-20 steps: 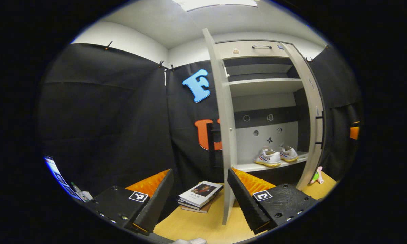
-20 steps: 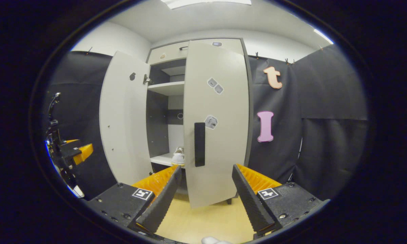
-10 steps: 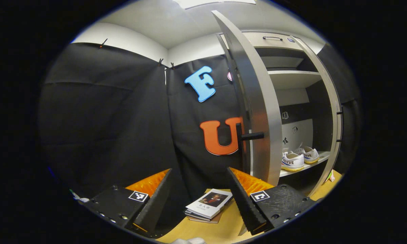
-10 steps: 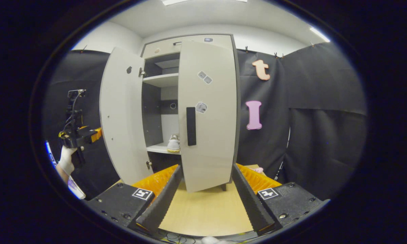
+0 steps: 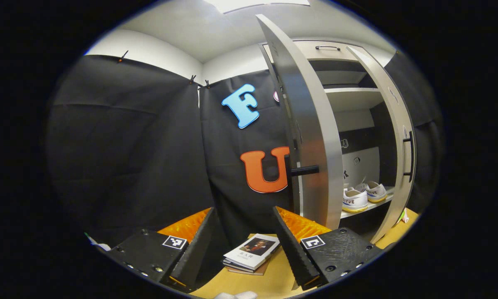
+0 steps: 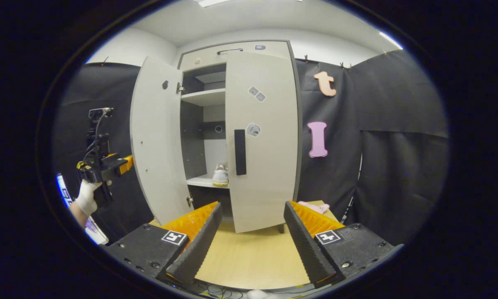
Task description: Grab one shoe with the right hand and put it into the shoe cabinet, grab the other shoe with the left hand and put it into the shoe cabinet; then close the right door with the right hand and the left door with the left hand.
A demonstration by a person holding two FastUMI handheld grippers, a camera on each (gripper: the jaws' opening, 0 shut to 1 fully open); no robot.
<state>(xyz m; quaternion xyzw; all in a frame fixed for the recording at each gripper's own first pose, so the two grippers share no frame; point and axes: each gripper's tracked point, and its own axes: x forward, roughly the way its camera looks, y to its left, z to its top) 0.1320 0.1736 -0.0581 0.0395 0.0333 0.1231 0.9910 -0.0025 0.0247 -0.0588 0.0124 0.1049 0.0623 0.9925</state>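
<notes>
both shoes [image 5: 361,195] sit side by side on the lower shelf [image 5: 367,207] inside the shoe cabinet [image 6: 232,54], so what's left is the doors. the right door [image 6: 263,137] looks nearly shut, though a gap shows along its inner edge, and one shoe peeks out beside it. the left door [image 5: 311,124] stands wide open, swung out edge-on toward the left claw [image 5: 242,245], with its dark handle [image 5: 303,170] poking out at mid height.

left claw: jaws wide, holding nothing, below and just short of that door. right claw [image 6: 251,241]: jaws wide too, empty, held well back from the cabinet over the pale floor [image 6: 253,257].

the risks, as i judge them: the left claw could push the door near its hinge side and get little swing, or catch the handle and skid off. shove too hard and the door may bounce back open. the stack of books [image 5: 251,253] lies on the floor close to the door's foot and might block the claw's path.

hard to tell: whether the right door is fully latched, and how far the shoes sit from the shelf's front edge. the hinges are mostly hidden.
</notes>
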